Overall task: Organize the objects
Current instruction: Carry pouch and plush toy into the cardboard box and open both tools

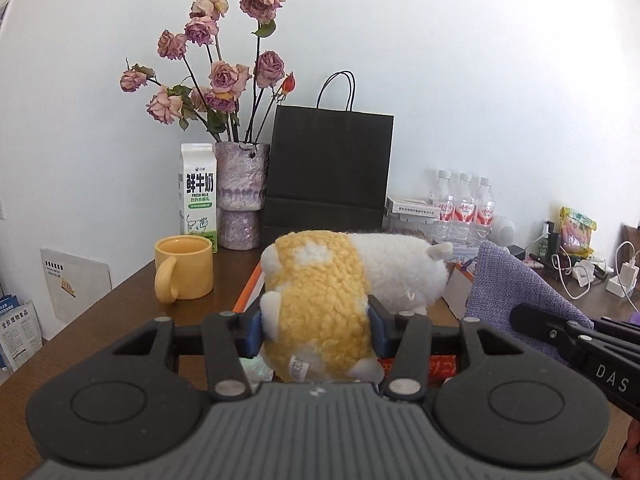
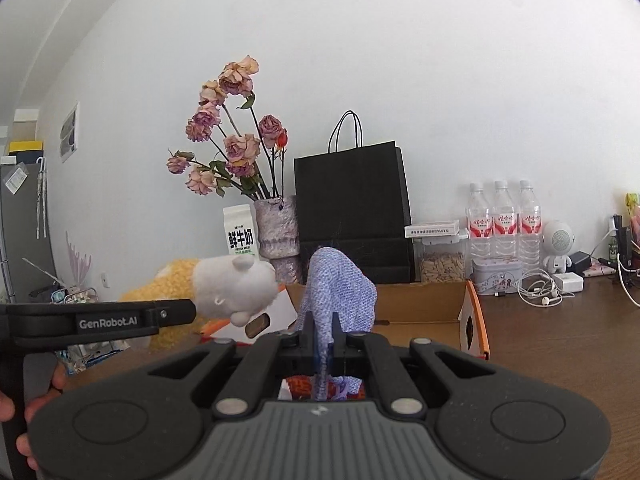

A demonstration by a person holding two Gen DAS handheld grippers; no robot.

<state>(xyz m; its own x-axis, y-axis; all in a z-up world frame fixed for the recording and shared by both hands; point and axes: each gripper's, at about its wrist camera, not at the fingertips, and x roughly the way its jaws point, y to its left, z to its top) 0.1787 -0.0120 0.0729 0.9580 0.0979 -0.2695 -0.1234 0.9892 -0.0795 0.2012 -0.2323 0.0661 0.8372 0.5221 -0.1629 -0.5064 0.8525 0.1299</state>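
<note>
Currently, a yellow-and-white plush toy [image 1: 320, 304] is clamped round its yellow middle by the left gripper [image 1: 316, 332] and held above the open cardboard box [image 2: 424, 304] on the table [image 2: 560, 340], while a fold of a lavender woven pouch [image 2: 340, 292] is pinched in the fully closed right gripper [image 2: 325, 346] beside it. Both things are judged light and soft; the plush will squash, so its thick body is best gripped, and the limp pouch will droop from any pinched edge.
</note>
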